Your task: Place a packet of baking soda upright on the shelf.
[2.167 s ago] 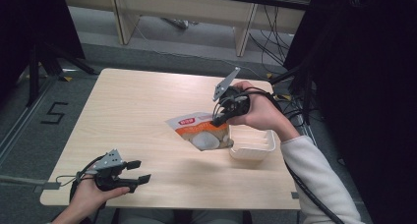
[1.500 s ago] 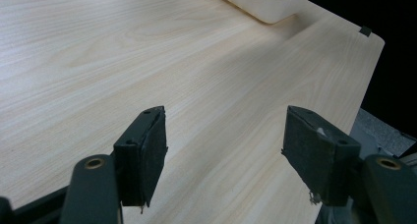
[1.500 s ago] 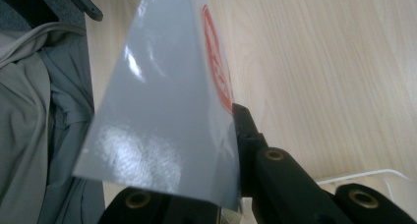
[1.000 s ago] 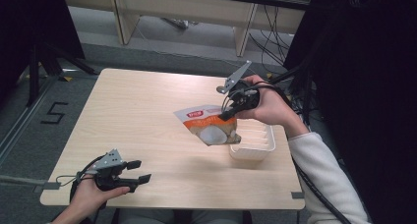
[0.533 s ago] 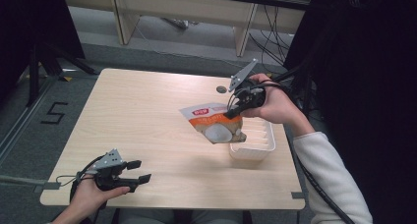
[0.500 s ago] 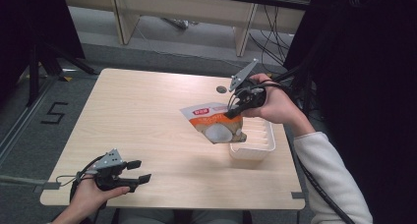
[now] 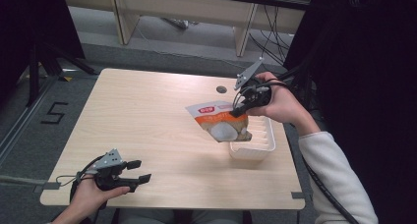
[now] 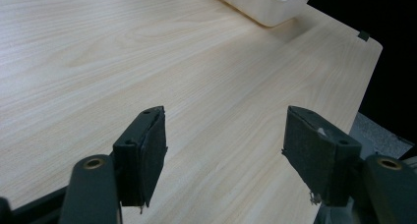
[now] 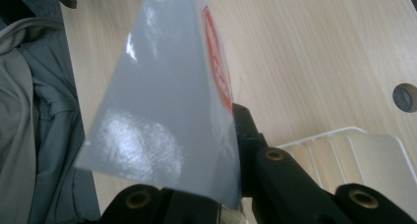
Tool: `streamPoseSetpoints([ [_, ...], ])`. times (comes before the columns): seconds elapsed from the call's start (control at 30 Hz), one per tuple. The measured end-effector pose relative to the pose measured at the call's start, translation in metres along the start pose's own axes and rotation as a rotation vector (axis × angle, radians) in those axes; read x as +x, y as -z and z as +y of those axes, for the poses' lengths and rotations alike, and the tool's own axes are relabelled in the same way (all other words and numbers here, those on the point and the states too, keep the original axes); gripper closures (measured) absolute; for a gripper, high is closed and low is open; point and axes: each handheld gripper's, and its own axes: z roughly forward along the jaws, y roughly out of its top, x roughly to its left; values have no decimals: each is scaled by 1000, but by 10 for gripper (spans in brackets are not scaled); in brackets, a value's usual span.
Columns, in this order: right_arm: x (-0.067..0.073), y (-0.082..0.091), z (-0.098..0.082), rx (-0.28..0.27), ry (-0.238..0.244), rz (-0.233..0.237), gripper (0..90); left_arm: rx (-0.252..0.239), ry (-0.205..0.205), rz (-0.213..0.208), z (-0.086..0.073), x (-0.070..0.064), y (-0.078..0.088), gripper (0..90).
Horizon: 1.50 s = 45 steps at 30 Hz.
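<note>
Your R gripper (image 7: pixel 239 109) is clamped on the snack pouch (image 7: pixel 220 123) edge, held above the table (image 7: pixel 147 116) beside the white tray (image 7: pixel 255 145), L gripper (image 7: pixel 140 171) idle w/ jaws apart; pouch looks light, floppy, slick, so grip the seam.

The pouch (image 7: pixel 220 123) looked like glossy plastic film, its grey back (image 9: pixel 162 111) catching bright glare. The tray (image 7: pixel 263 143) near the tabletop's right edge was smooth, cream plastic with a ribbed floor. The tabletop (image 7: pixel 147 121) was pale, matt wood-grain laminate. The left gripper (image 8: pixel 223 160) had matt black pads (image 8: pixel 150 145), slightly frayed.
</note>
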Motion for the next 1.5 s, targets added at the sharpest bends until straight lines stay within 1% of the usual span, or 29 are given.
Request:
streamPoseSetpoints([
  [0.03, 0, 1, -1, 4, -11, 2, 900, -1, 1, 2, 0, 0, 0, 322],
  [0.07, -1, 1, -1, -4, -10, -8, 900, 0, 0, 0, 0, 0, 0, 322],
  [0.13, -2, 2, -3, -3, -13, -7, 900, 0, 3, 2, 0, 0, 0, 322],
  [0.23, -3, 2, -4, -5, -5, -8, 900, -1, 5, 3, 0, 0, 0, 322],
  [0.27, -4, 4, -5, 1, -22, -8, 900, -1, 7, 2, 0, 0, 0, 322],
  [0.4, -6, 5, -8, 0, -19, -8, 900, -1, 15, 4, 0, 0, 0, 322],
  [0.43, -6, 5, -8, 5, -28, -5, 900, -1, 15, 4, 0, 0, 0, 322],
  [0.47, -5, 6, -9, 6, -41, -15, 900, -1, 15, 3, 0, 0, 0, 322],
  [0.5, -7, 6, -10, 3, -27, -12, 900, 0, 15, 3, 0, 0, 0, 322],
  [0.53, -8, 6, -10, 5, -23, -13, 900, 0, 15, 3, 0, -1, 0, 322],
  [0.6, -8, 6, -11, 1, -25, -15, 900, 0, 15, 3, 0, -1, 0, 322],
  [0.7, -8, 7, -14, 9, -46, -18, 900, -1, 13, 3, 0, 0, 0, 322],
  [0.8, -11, 7, -15, 6, -34, -15, 900, 0, 13, 2, 0, -1, 0, 321],
  [0.9, -12, 7, -17, 6, -36, -16, 900, -1, 14, 3, 0, 0, 0, 321],
  [0.93, -11, 8, -17, 10, -60, -18, 900, -1, 14, 3, 0, 0, 0, 321],
  [0.97, -13, 8, -18, 4, -35, -15, 900, -1, 15, 8, 0, -1, 0, 321],
  [1.0, -13, 8, -19, 5, -36, -16, 900, -1, 15, 3, 0, 0, 0, 321],
  [1.03, -13, 8, -19, 7, -50, -21, 900, -1, 16, 4, 0, -1, 0, 321],
  [1.07, -13, 8, -19, 7, -50, -21, 900, -1, 16, 4, 0, -1, 0, 321],
  [1.1, -13, 9, -21, 9, -61, -23, 900, -1, 15, 4, 0, -1, 0, 321],
  [1.13, -13, 9, -21, 9, -61, -23, 900, -1, 15, 4, 0, -1, 0, 321],
  [1.17, -14, 9, -21, 6, -51, -29, 900, -1, 14, 3, 0, 0, 0, 321],
  [1.23, -15, 9, -22, 8, -45, -23, 900, -1, 17, 3, 0, 0, 0, 321],
  [1.27, -15, 10, -24, 14, -60, -31, 900, 0, 17, 1, 0, 0, 0, 321],
  [1.37, -18, 10, -27, 6, -48, -31, 900, -2, 18, 2, 0, -1, 0, 321],
  [1.5, -19, 10, -29, 15, -59, -35, 900, -1, 19, 7, 0, -1, 0, 320],
])
